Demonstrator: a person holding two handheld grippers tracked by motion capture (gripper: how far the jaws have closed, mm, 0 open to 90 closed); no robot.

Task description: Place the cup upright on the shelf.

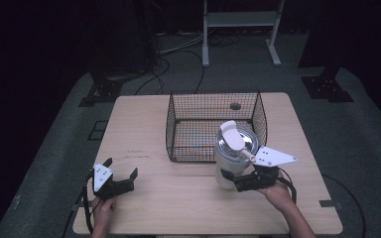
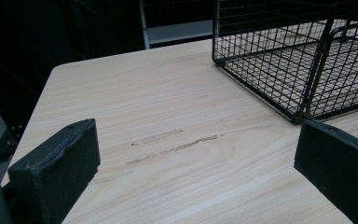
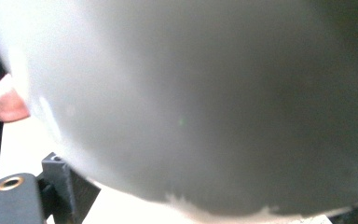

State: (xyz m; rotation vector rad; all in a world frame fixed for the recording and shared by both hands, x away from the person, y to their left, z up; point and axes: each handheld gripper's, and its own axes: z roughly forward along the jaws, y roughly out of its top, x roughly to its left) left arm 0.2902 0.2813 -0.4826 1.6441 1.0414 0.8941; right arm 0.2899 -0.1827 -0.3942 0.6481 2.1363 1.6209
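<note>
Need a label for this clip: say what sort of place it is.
Probably a lab or recording studio: a lone wooden table on grey carpet in a dark room, cables trailing over the floor, and a metal stand behind.

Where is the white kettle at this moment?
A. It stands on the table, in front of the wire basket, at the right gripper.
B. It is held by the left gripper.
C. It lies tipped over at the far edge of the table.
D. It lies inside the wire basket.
A: the white kettle stands upright on the table just in front of the wire basket, with the right gripper closed around its lower body.
</note>
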